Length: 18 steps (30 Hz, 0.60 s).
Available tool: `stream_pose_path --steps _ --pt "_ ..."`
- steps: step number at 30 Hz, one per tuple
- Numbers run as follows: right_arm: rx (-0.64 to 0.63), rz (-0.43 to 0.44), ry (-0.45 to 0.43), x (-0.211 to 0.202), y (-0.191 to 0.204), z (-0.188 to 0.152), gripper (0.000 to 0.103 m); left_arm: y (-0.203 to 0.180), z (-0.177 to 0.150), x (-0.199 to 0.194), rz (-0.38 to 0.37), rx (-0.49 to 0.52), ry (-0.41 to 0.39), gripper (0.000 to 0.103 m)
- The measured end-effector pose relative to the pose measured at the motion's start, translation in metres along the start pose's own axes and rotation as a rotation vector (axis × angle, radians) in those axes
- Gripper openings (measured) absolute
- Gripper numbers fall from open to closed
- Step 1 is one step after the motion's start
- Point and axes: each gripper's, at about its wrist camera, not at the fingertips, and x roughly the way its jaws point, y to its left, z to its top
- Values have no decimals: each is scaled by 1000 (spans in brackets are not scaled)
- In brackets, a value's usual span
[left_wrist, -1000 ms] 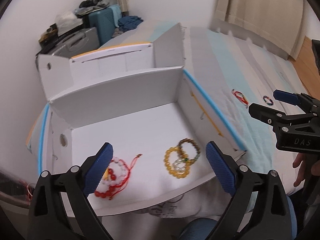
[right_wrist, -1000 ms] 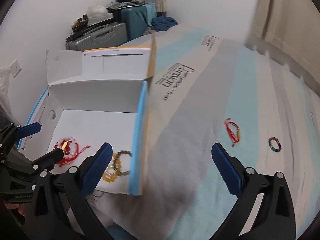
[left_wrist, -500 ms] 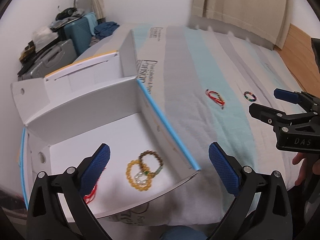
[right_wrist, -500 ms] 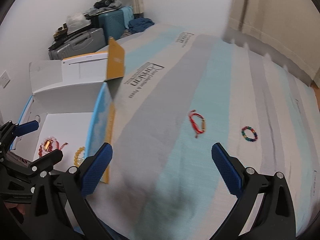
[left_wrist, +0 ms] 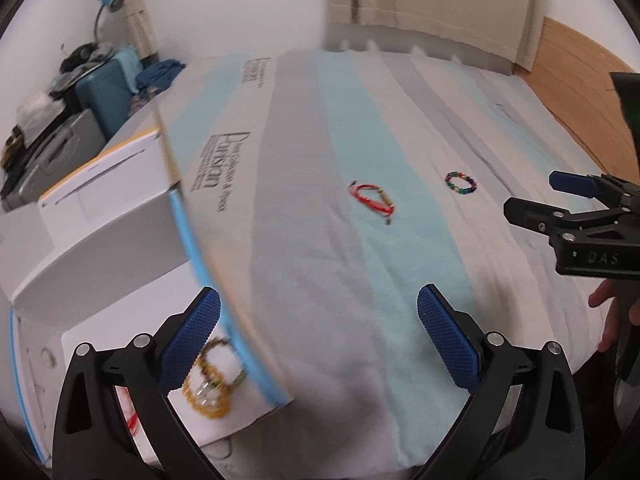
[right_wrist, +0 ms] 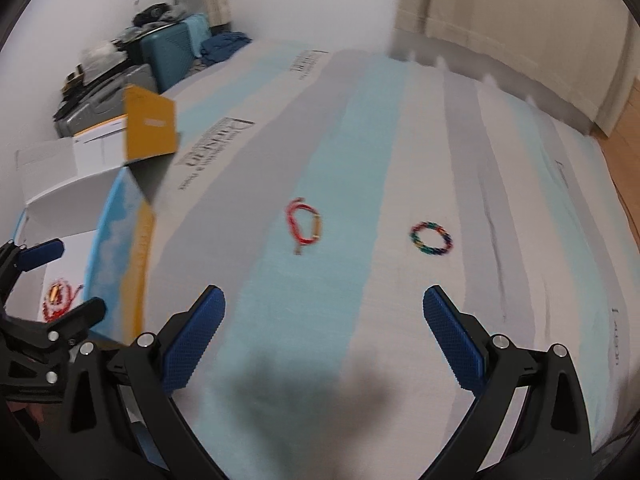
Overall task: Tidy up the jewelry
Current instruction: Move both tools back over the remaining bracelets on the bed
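A red cord bracelet (right_wrist: pixel 304 225) and a multicoloured bead bracelet (right_wrist: pixel 431 237) lie on the striped bed cover; both also show in the left wrist view, the red one (left_wrist: pixel 373 197) and the beaded one (left_wrist: pixel 461 182). An open white cardboard box (left_wrist: pixel 92 240) stands at the left and holds yellow and brown bead bracelets (left_wrist: pixel 210 384) and a red bead bracelet (right_wrist: pixel 58 298). My left gripper (left_wrist: pixel 318 336) is open and empty over the box's right wall. My right gripper (right_wrist: pixel 324 334) is open and empty above the bed, short of the two loose bracelets.
The box's right wall (right_wrist: pixel 120 256) with a raised yellow flap (right_wrist: pixel 149 127) stands between the box floor and the bed. Suitcases (right_wrist: pixel 160 56) are stacked by the far wall. A curtain (right_wrist: pixel 520 20) hangs behind the bed, and wooden floor (right_wrist: pixel 624 152) shows at the right.
Both grippers have swung right, away from the box interior and toward the bed. The two loose bracelets now sit closer to the middle of both views. Both grippers stay open.
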Motion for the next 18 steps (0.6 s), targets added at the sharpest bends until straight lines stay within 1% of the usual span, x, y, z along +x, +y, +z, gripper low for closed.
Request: stream_pose_path --steps 5,7,9,14,18 --pt "25 -23 17 21 -33 2 95 -23 13 27 -15 32 4 97" --pt "38 -32 25 32 -48 4 95 -31 19 43 -24 38 7 97" --pt "53 -35 39 45 -64 6 95 -39 27 59 -17 38 4 97" --pt "118 -40 67 80 -101 8 95 -56 44 101 -28 21 1 97" --pt "150 -47 81 113 -124 11 95 -61 55 138 -47 -14 -5 97"
